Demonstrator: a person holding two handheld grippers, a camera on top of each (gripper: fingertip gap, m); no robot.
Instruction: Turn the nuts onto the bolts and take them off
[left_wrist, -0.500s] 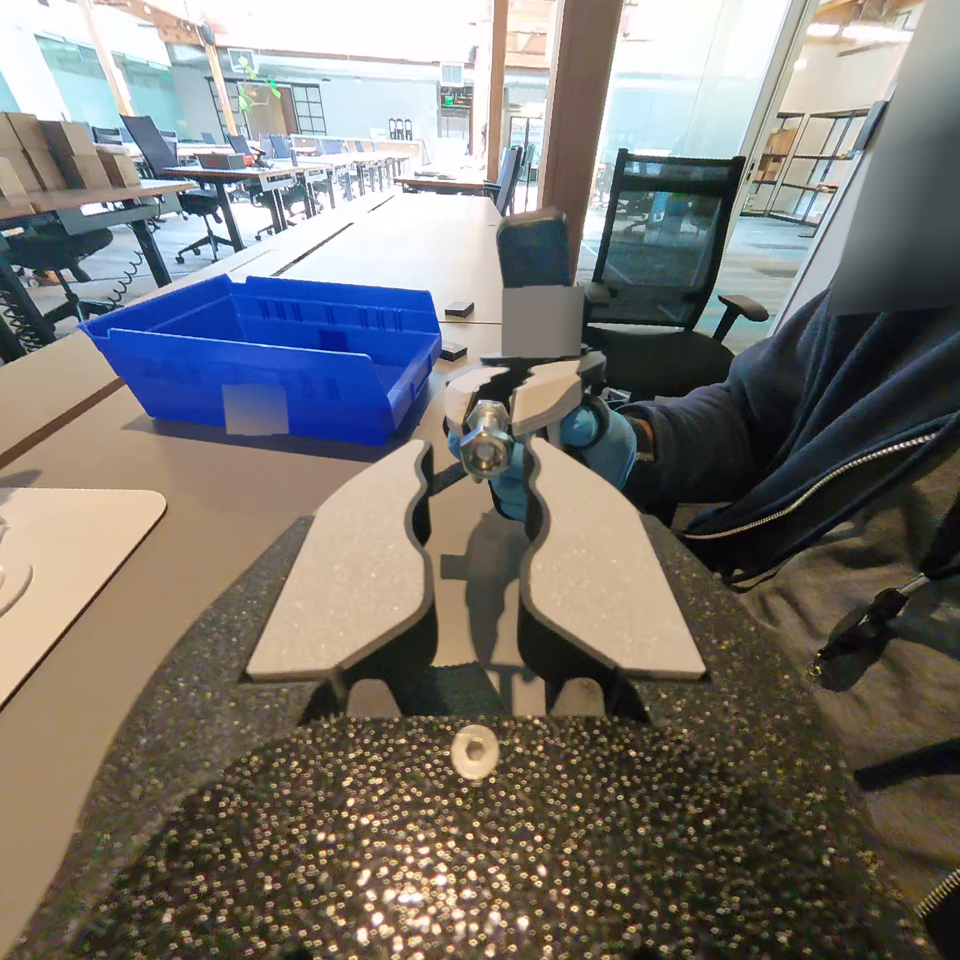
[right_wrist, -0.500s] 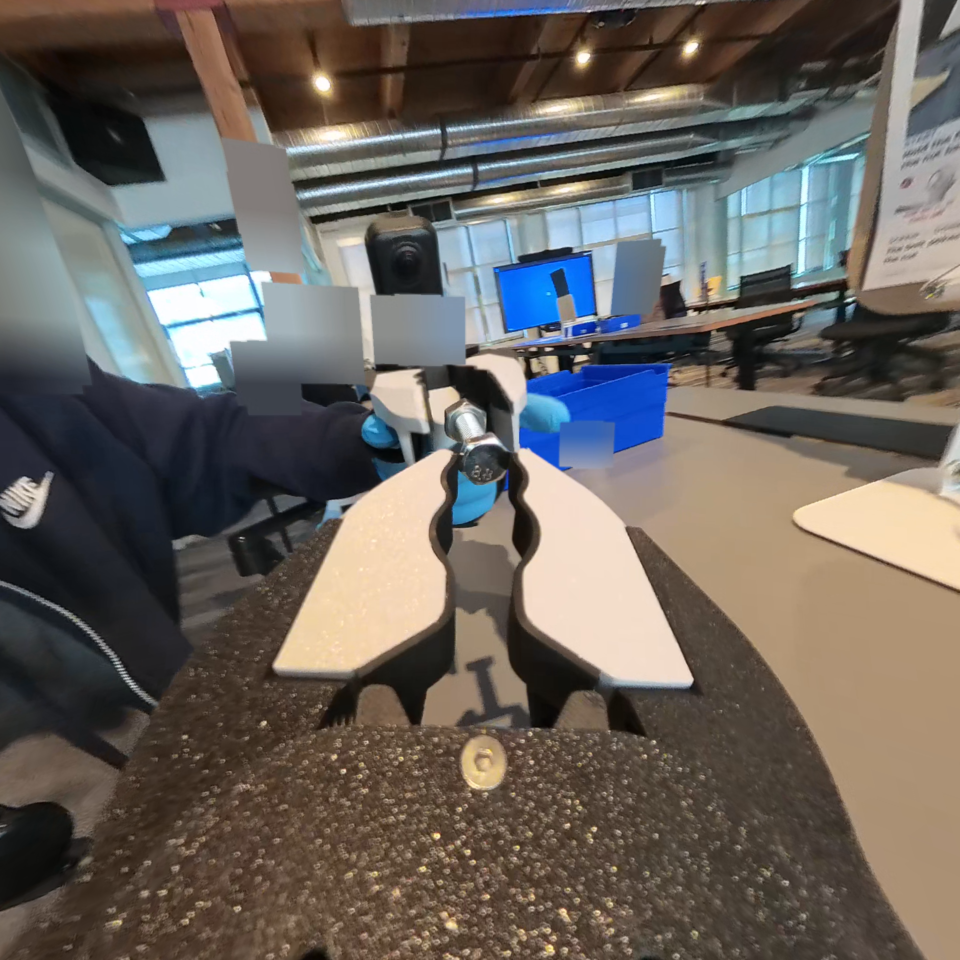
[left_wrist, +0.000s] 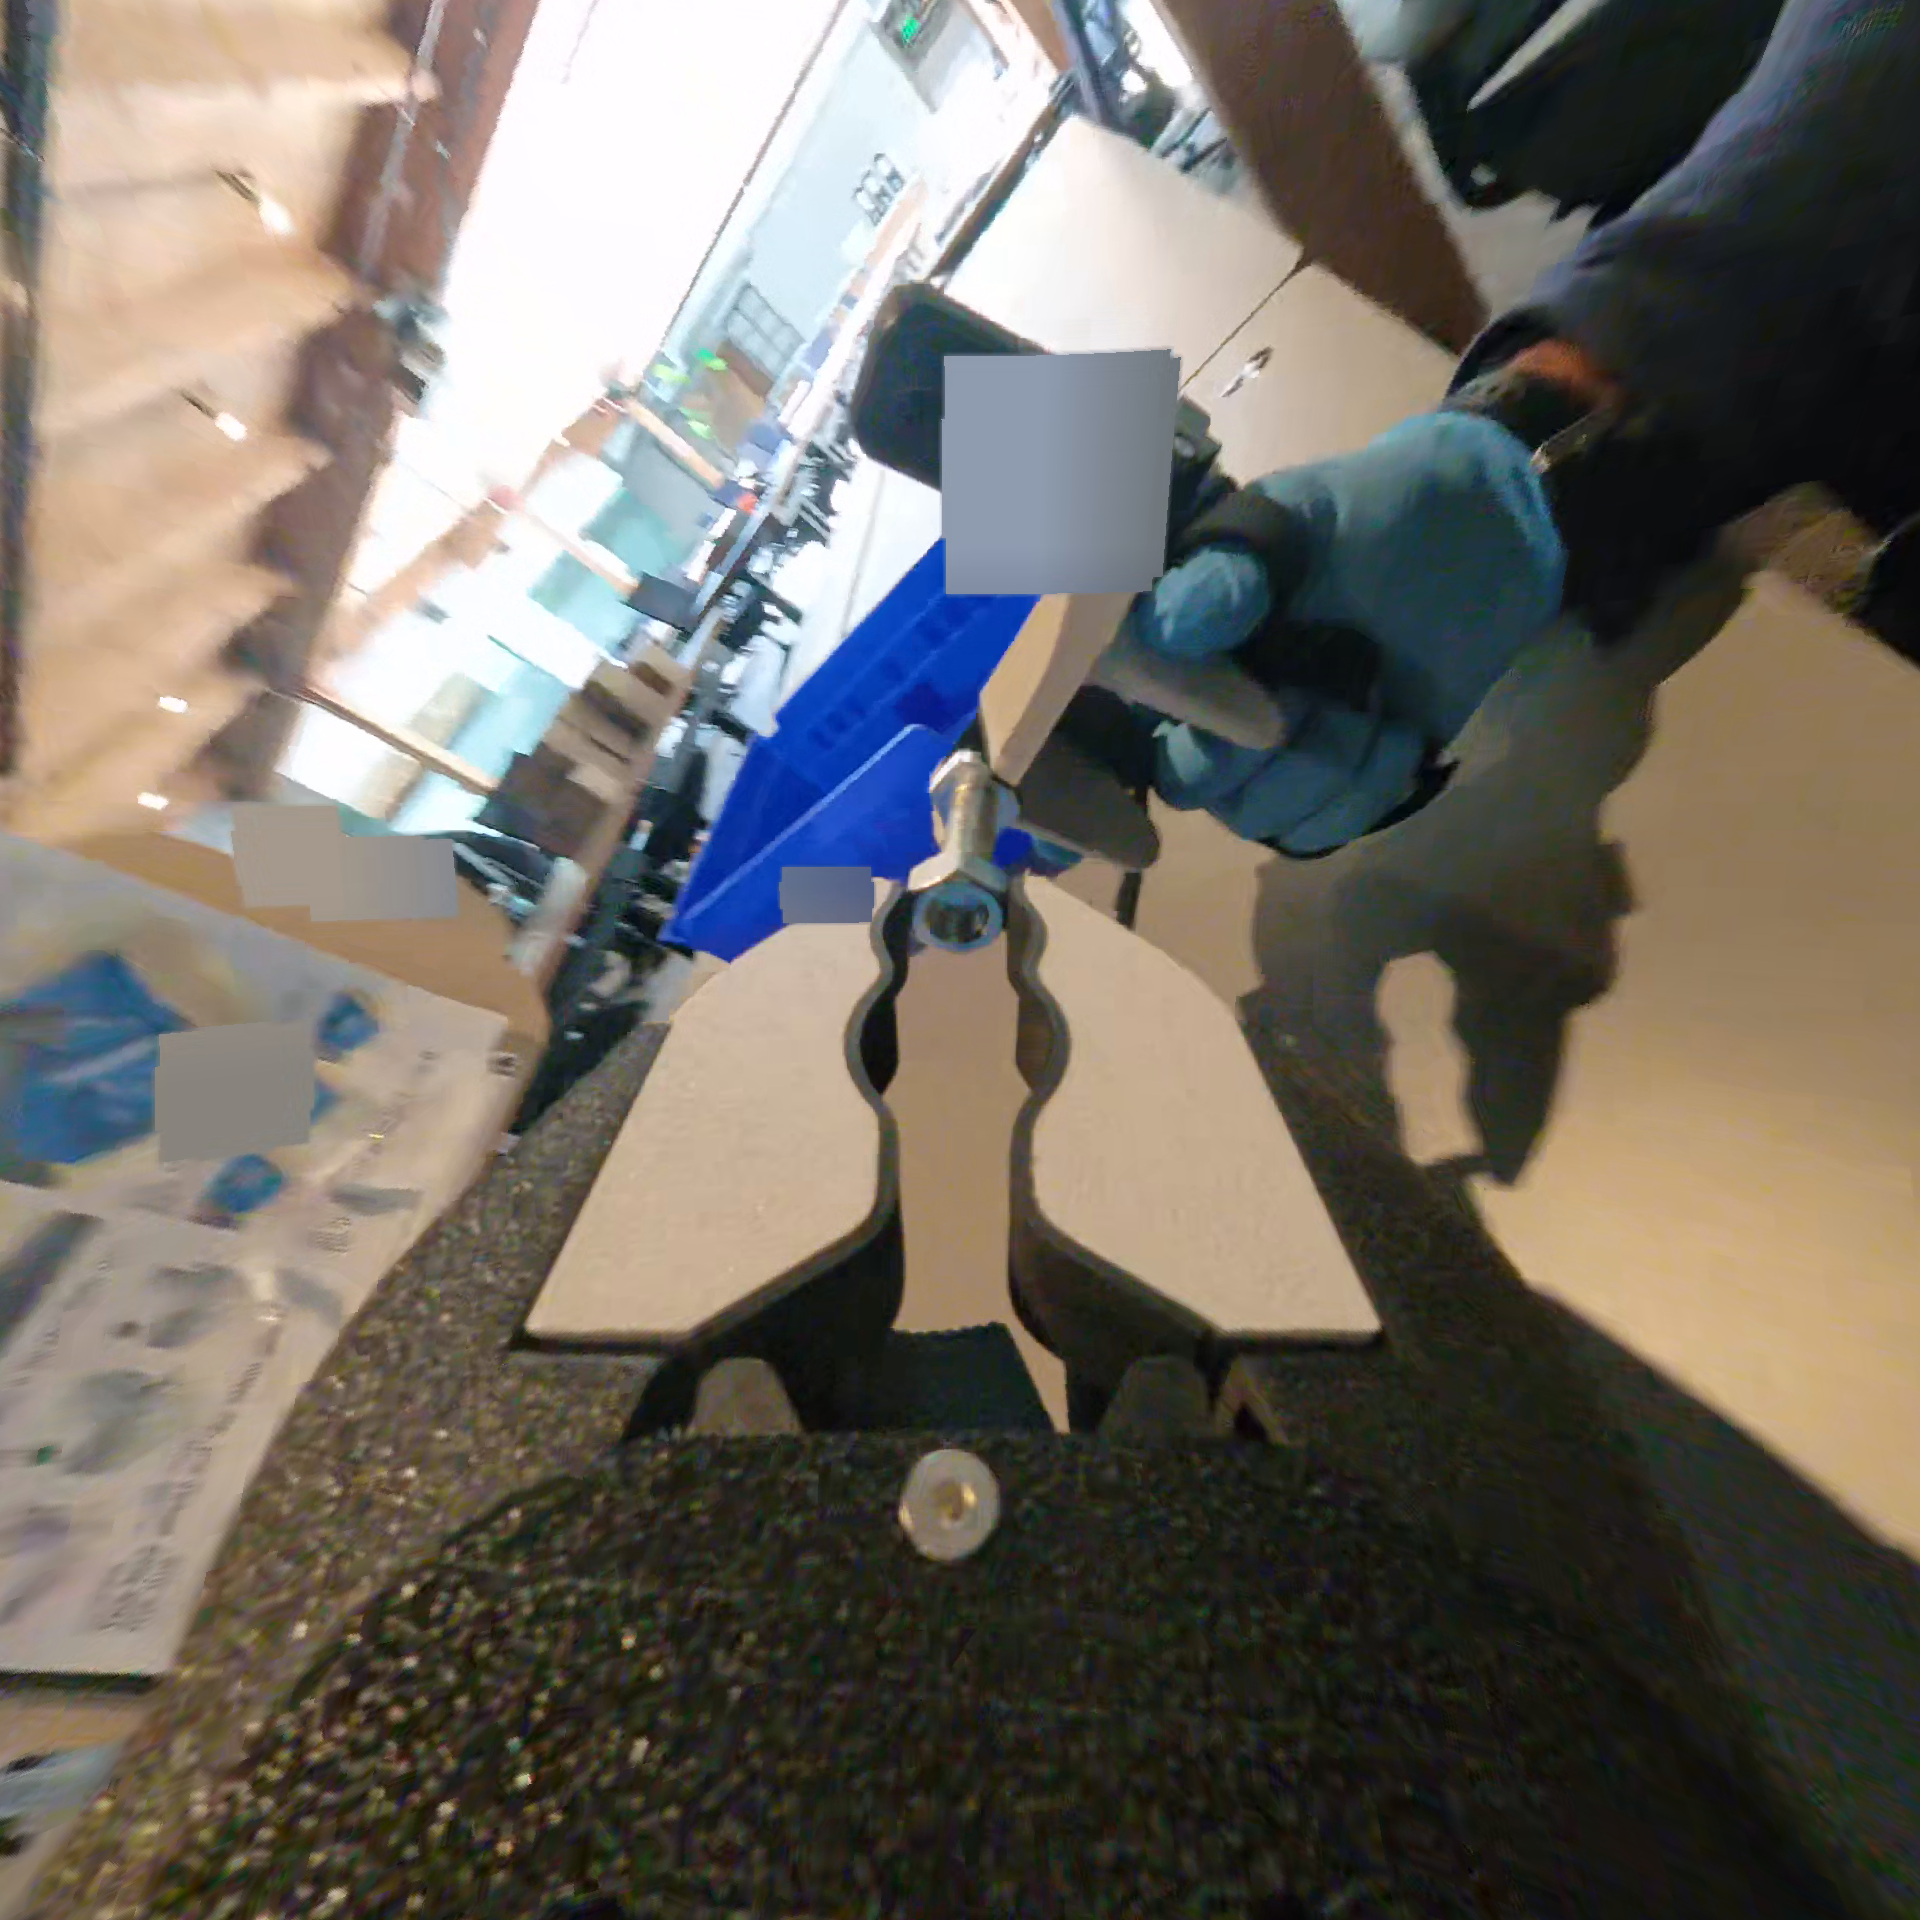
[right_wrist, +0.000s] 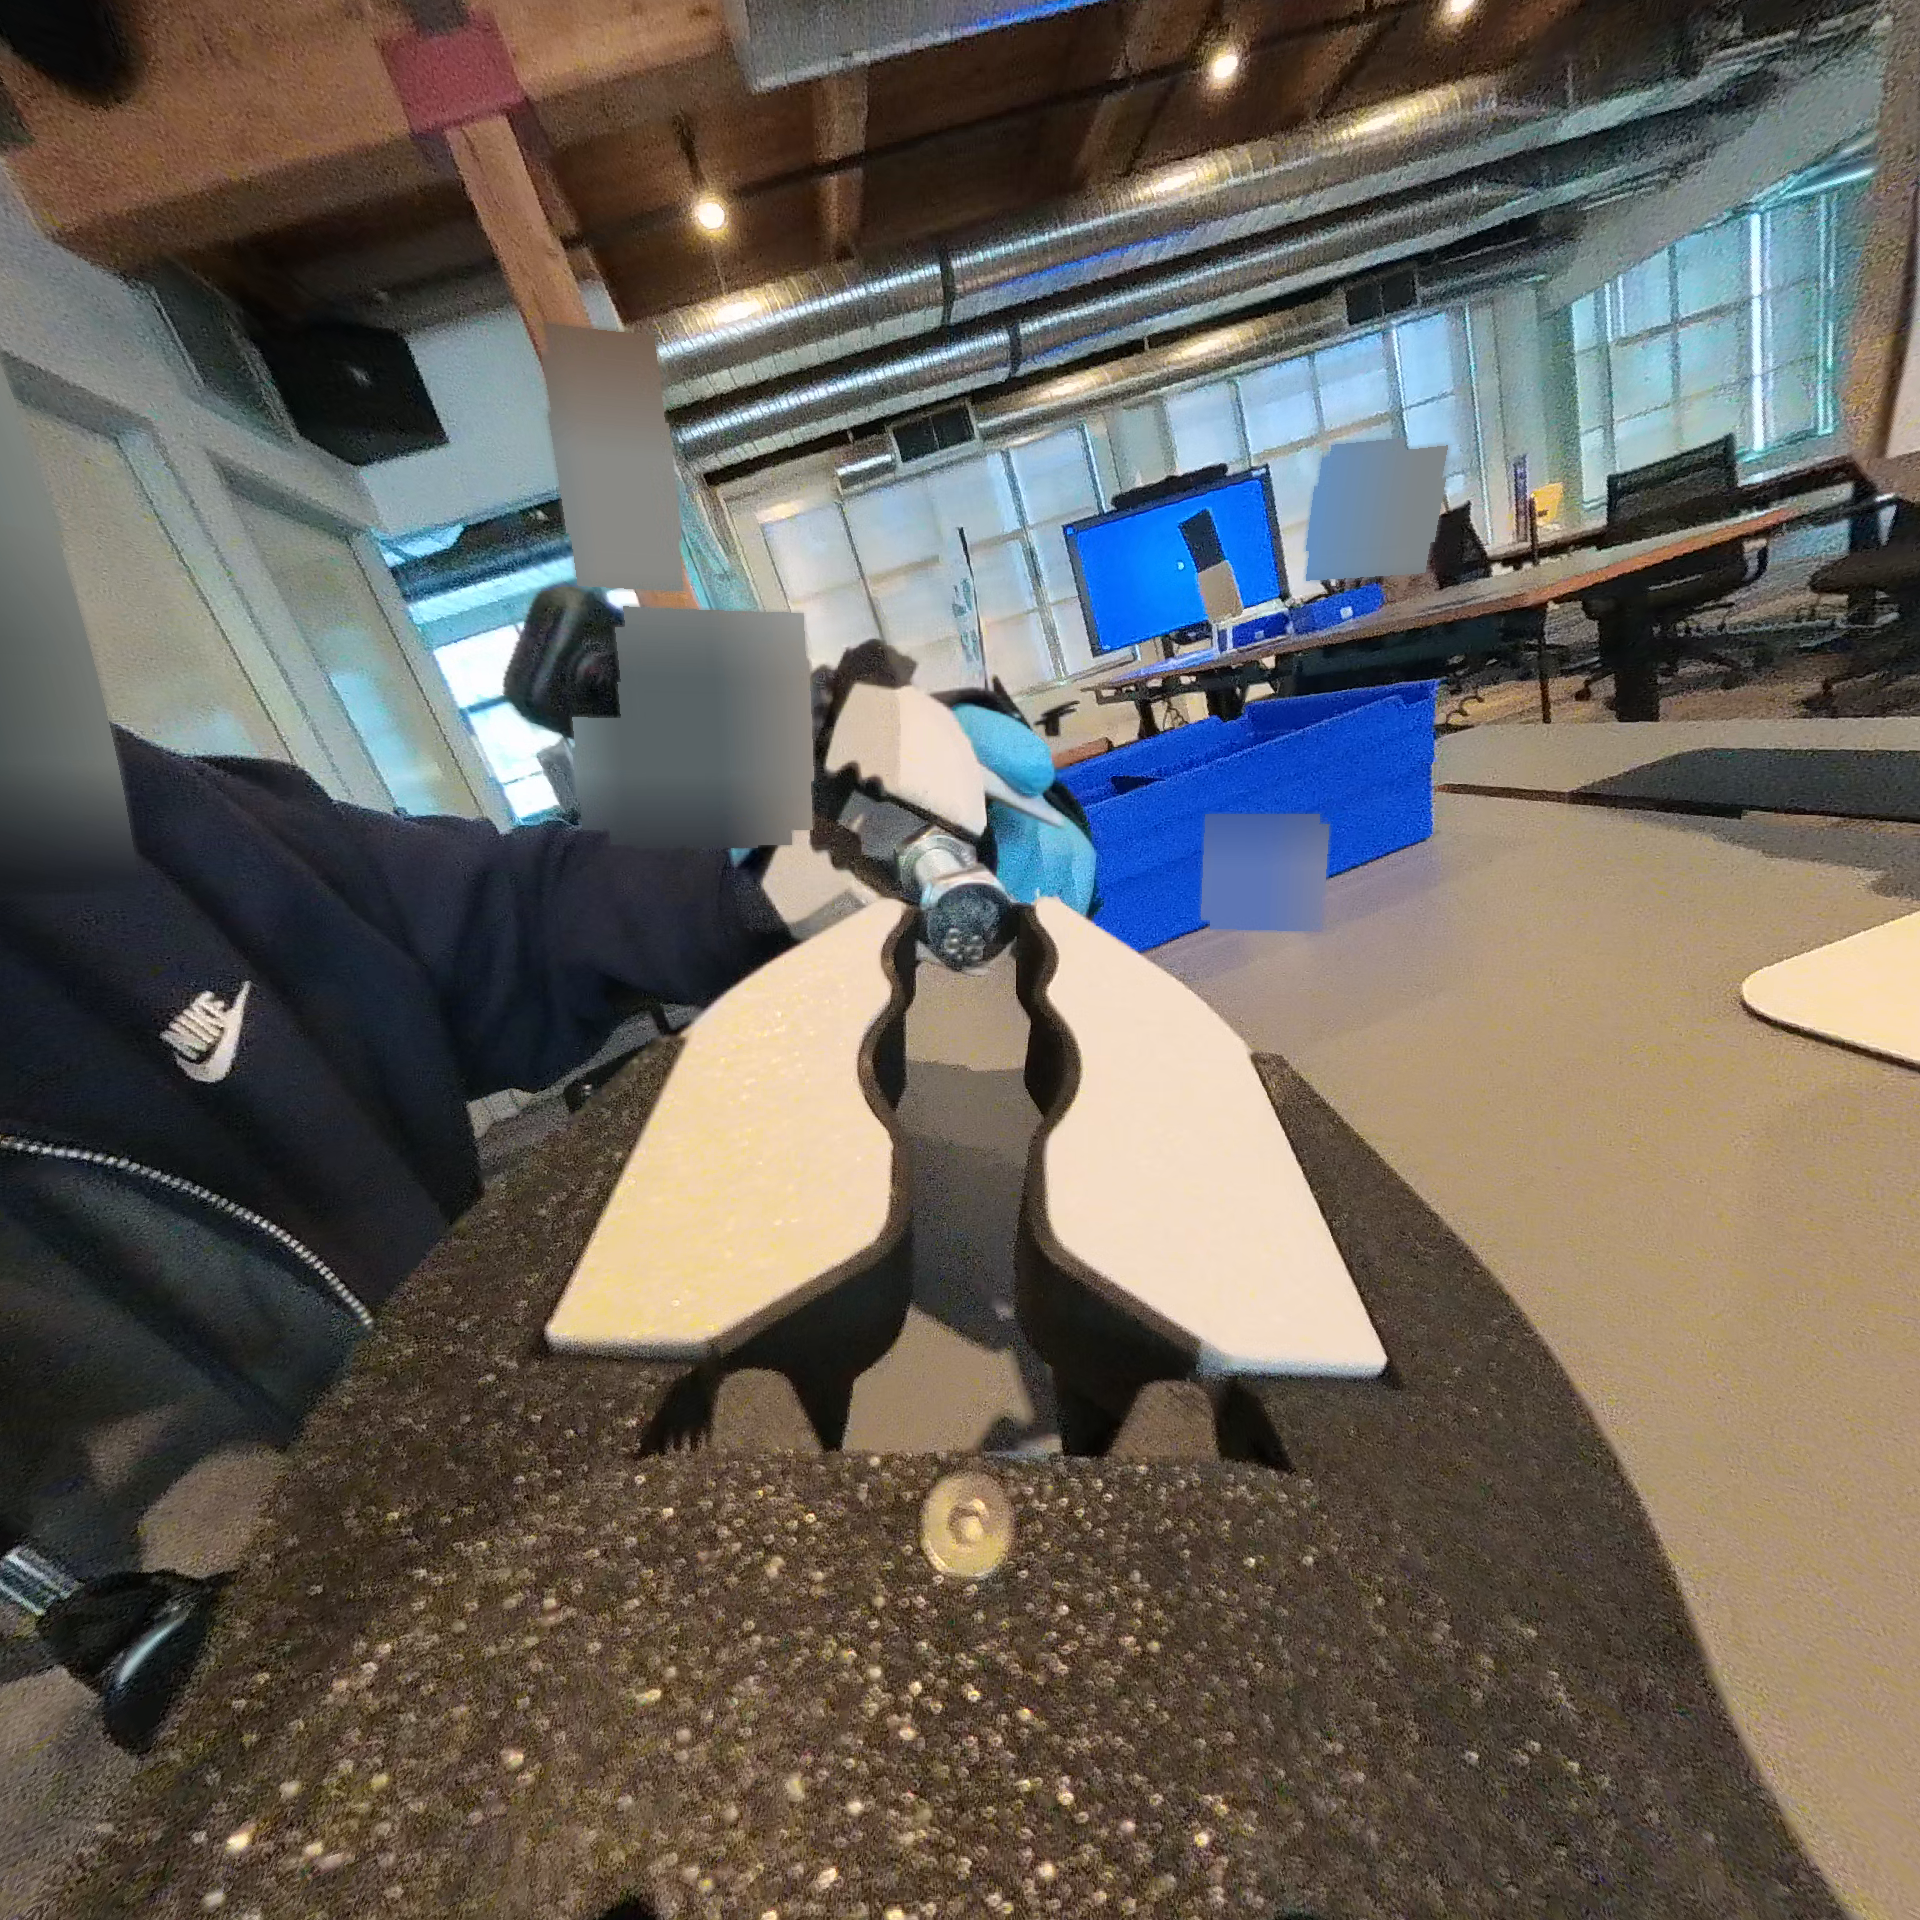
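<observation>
While I hold both tools raised above the worktop, the left hand-held gripper pinches a hex nut between its fingertips, the nut's bore facing my left wrist camera. Through that nut runs a silver bolt, whose shank rises away from the camera toward the right hand-held gripper; there a white finger bears against the bolt's far end, and a blue-gloved hand grips the handle behind it.

From the right wrist camera, the right hand-held gripper is pressed onto the bolt head, whose stamped face points at the lens. Beyond the head, the nut sits on the shank, caught by the left hand-held gripper, which lies rolled onto its side. A blue glove shows behind that tool, and a dark sleeve leads back to my torso at the left of the view.

Farther out stands a blue plastic bin on the worktop, well apart from the bolt. A white mat lies at the right edge of the right wrist view. Printed sheets fill the left edge of the strongly tilted, blurred left wrist view. Desks, chairs and a lit monitor occupy the background.
</observation>
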